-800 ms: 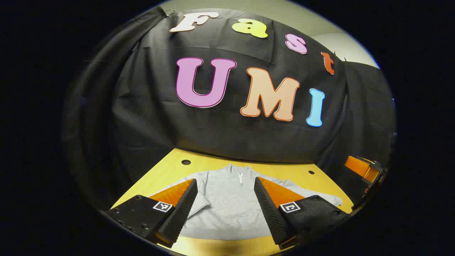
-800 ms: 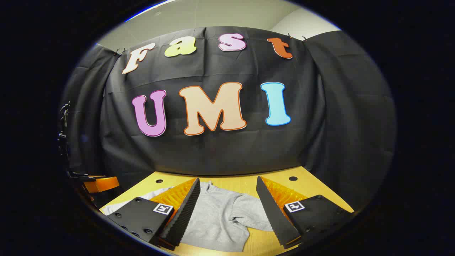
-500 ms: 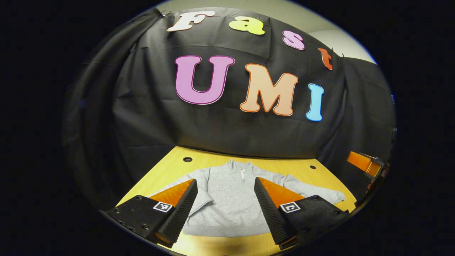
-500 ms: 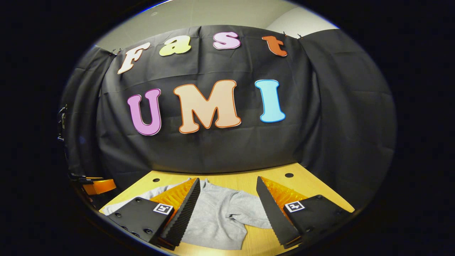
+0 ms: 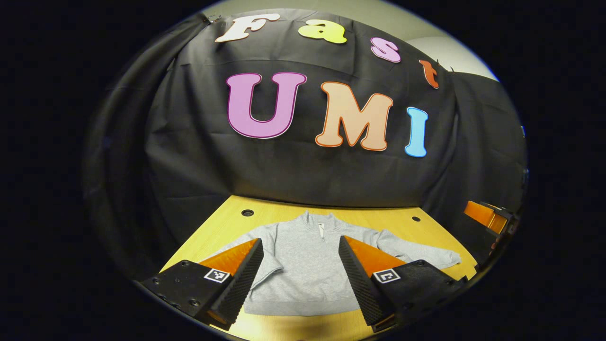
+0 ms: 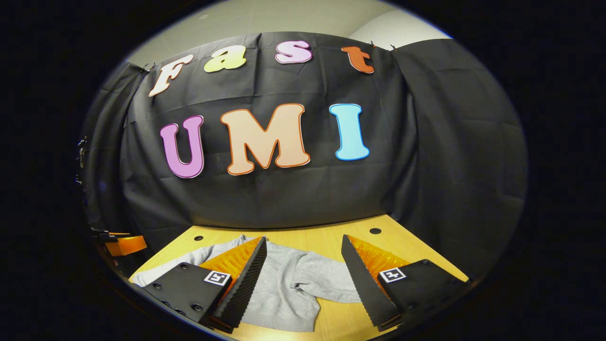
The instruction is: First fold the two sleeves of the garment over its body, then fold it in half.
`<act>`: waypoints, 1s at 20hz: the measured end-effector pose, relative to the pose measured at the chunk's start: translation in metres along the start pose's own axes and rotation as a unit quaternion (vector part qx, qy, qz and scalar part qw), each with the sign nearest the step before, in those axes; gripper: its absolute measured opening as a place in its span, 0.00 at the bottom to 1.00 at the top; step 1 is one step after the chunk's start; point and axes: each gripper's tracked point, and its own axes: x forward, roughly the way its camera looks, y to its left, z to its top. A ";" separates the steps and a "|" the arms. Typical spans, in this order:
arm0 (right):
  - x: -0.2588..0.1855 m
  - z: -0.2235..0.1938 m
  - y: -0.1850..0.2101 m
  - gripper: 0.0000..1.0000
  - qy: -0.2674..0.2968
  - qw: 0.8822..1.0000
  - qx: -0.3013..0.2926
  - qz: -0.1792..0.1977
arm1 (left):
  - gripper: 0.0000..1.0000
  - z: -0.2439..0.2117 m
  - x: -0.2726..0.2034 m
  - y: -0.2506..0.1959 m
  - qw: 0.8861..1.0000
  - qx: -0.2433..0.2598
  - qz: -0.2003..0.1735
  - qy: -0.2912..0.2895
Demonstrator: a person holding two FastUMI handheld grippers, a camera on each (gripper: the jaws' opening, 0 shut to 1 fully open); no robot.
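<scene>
Grey garment lies flat on the wooden desk, sleeves out. Left claw and right claw both hover spread, holding nothing. Risk: a shallow pinch could drag the body along with the sleeve.

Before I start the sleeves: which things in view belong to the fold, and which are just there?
Job:
grey sweatshirt
its right sleeve
left claw, open
right claw, open

Just there:
yellow table
holes in the tabletop
</scene>
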 end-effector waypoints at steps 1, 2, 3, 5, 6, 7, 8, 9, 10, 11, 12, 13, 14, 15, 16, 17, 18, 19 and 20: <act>0.001 -0.002 -0.006 0.95 0.001 1.000 0.002 -0.006 | 0.94 0.000 0.001 0.000 1.000 0.002 -0.001 0.002; 0.002 -0.003 -0.013 0.98 0.002 1.000 0.004 -0.011 | 0.94 -0.001 0.002 -0.001 1.000 0.003 -0.001 0.003; 0.002 -0.006 -0.022 0.98 0.003 1.000 0.007 -0.020 | 0.94 0.000 0.002 -0.002 1.000 0.003 -0.003 0.003; 0.006 -0.011 -0.046 0.98 0.008 0.999 0.010 -0.044 | 0.94 0.001 0.005 -0.003 1.000 0.004 -0.005 0.003; 0.008 -0.013 -0.061 0.98 0.010 0.998 0.010 -0.060 | 0.94 0.001 0.005 -0.004 1.000 0.004 -0.006 0.002; 0.010 -0.018 -0.077 0.98 0.011 0.997 0.010 -0.076 | 0.92 0.002 0.006 -0.006 1.000 0.004 -0.008 0.002; 0.012 -0.023 -0.092 0.98 0.016 0.996 0.012 -0.089 | 0.94 0.001 0.007 -0.007 1.000 0.003 -0.010 0.002; 0.013 -0.030 -0.107 0.98 0.021 0.994 0.014 -0.103 | 0.94 0.000 0.007 -0.009 1.000 0.002 -0.011 0.003; 0.014 -0.037 -0.121 0.98 0.027 0.993 0.016 -0.115 | 0.94 -0.001 0.008 -0.009 1.000 -0.001 -0.012 0.004; 0.015 -0.044 -0.135 0.98 0.032 0.991 0.018 -0.126 | 0.93 -0.002 0.009 -0.009 1.000 -0.004 -0.012 0.007; 0.016 -0.050 -0.147 0.98 0.036 0.990 0.021 -0.136 | 0.93 -0.003 0.010 -0.008 1.000 -0.007 -0.010 0.008; 0.017 -0.056 -0.158 0.98 0.039 0.989 0.022 -0.144 | 0.94 -0.003 0.011 -0.007 1.000 -0.010 -0.008 0.009; 0.019 -0.062 -0.170 0.94 0.044 0.987 0.020 -0.152 | 0.94 -0.005 0.011 -0.006 1.000 -0.013 -0.006 0.010; 0.021 -0.069 -0.184 0.98 0.049 0.985 0.018 -0.163 | 0.94 -0.005 0.013 -0.006 1.000 -0.019 -0.009 0.009; 0.023 -0.078 -0.195 0.98 0.059 0.983 0.017 -0.171 | 0.94 -0.005 0.013 -0.006 1.000 -0.023 -0.010 0.008; 0.025 -0.087 -0.206 0.98 0.069 0.981 0.020 -0.179 | 0.94 -0.005 0.015 -0.005 1.000 -0.026 -0.009 0.009; 0.027 -0.095 -0.216 0.94 0.078 0.980 0.024 -0.184 | 0.94 -0.008 0.016 -0.003 1.000 -0.029 -0.006 0.010; 0.028 -0.104 -0.225 0.98 0.086 0.978 0.026 -0.191 | 0.94 -0.008 0.018 0.000 0.999 -0.032 -0.002 0.012; 0.029 -0.113 -0.235 0.95 0.094 0.975 0.026 -0.199 | 0.94 -0.010 0.018 0.003 0.999 -0.036 0.003 0.013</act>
